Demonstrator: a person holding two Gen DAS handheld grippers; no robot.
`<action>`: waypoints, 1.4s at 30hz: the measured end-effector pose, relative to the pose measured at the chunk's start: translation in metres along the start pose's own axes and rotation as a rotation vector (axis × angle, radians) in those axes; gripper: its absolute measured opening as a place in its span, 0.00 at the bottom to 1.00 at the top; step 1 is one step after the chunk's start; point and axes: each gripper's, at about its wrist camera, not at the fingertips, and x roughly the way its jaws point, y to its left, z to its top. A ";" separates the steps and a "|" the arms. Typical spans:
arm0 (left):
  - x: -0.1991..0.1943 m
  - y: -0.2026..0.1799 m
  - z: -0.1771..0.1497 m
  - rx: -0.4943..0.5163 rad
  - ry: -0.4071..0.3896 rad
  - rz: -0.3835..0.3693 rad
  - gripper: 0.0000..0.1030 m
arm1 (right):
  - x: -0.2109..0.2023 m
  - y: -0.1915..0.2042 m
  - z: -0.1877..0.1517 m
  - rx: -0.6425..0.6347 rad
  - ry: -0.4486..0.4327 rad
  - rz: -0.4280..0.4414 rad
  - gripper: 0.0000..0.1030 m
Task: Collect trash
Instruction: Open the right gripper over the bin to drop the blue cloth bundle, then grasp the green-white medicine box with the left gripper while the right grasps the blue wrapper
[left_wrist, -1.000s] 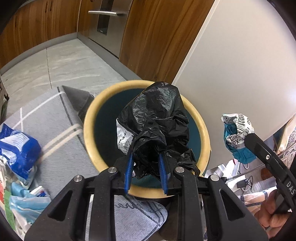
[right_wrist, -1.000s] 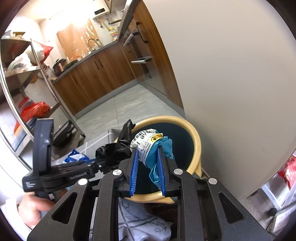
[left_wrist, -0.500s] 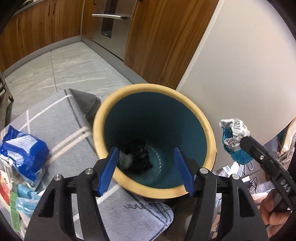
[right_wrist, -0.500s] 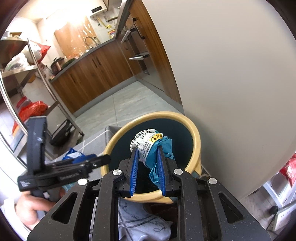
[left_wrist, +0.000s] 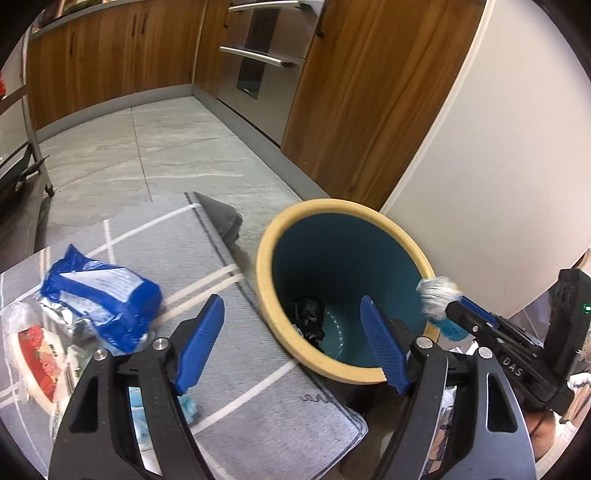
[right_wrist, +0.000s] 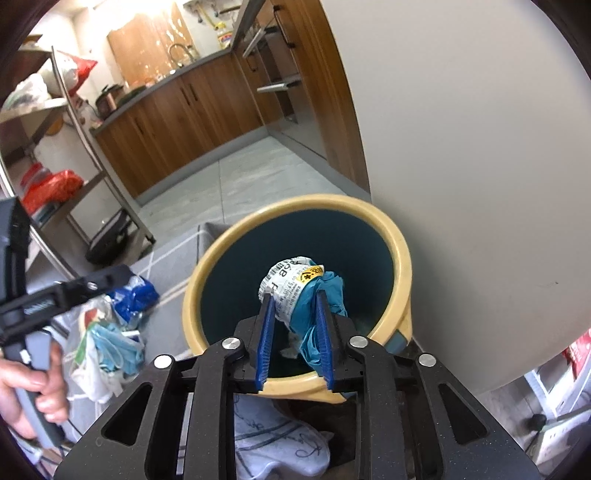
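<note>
**Dropping the second wad into the bin**

Holding our right gripper over the near rim of the yellow-rimmed teal bin, we see its jaws have just been easing apart, with the teal-and-printed wrapper wad between the pads and apparently barely gripped, if at all. Our left gripper stands wide and empty, its jaws having just been spreading, its right finger inside the bin mouth and its left finger over the grey mat. The black plastic bag lies at the bin's bottom.

The risk, as we judge it: the wad hangs close to the near rim, so it could catch there and tumble onto the mat. It could also cling to one pad.

Left of the bin wait a blue snack packet, a red-and-white wrapper and crumpled blue masks. Nothing blocks the bin mouth. Beyond it stand a white panel and wooden cabinets.
</note>
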 end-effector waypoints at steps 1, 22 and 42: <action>-0.003 0.002 0.000 -0.003 -0.004 0.004 0.75 | 0.001 0.001 0.000 -0.002 -0.001 -0.003 0.38; -0.080 0.077 -0.012 -0.088 -0.094 0.105 0.82 | -0.018 0.046 0.005 -0.055 -0.048 0.059 0.52; -0.112 0.197 -0.040 -0.250 -0.096 0.272 0.83 | 0.018 0.148 0.009 -0.208 0.040 0.126 0.63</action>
